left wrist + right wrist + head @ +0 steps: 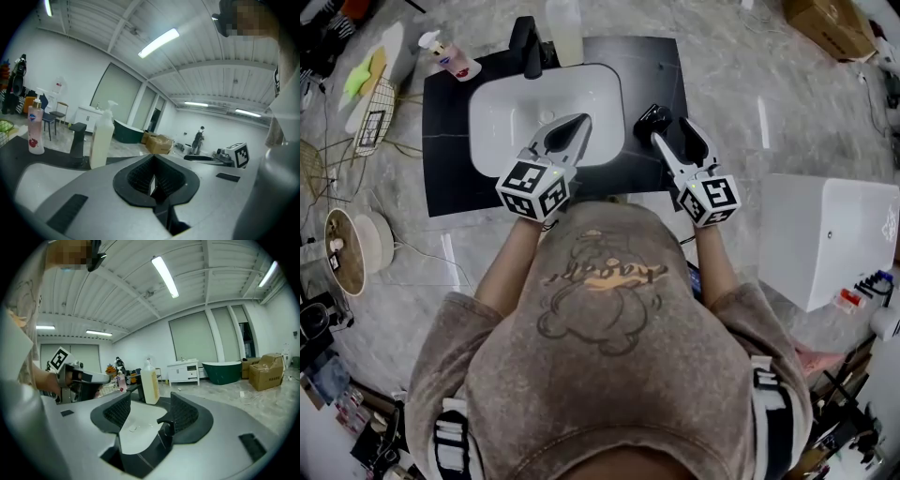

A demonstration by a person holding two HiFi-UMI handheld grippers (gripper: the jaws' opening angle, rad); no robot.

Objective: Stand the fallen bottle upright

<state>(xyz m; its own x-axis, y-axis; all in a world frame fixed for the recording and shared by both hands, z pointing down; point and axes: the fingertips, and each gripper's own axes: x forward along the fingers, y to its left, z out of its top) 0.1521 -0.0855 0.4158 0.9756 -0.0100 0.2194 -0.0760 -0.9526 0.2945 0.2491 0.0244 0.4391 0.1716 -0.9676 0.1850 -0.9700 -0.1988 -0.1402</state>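
Note:
A cream-white pump bottle [565, 28] stands upright on the black counter [652, 66] behind the white sink basin [511, 103], next to the black faucet [525, 45]. It also shows upright in the left gripper view, bottle [101, 138], and in the right gripper view, bottle [150, 380]. My left gripper [572, 127] hangs over the basin's near rim, its jaws shut with nothing in them [152, 176]. My right gripper [671, 127] hovers over the counter right of the basin, open and empty [147, 411]. Both grippers are well short of the bottle.
A pink soap dispenser [450, 58] stands at the counter's back left corner. A wire rack [370, 112] and a round wooden stand [347, 248] lie on the floor at left. A white cabinet [830, 239] is at right, a cardboard box [830, 23] beyond it.

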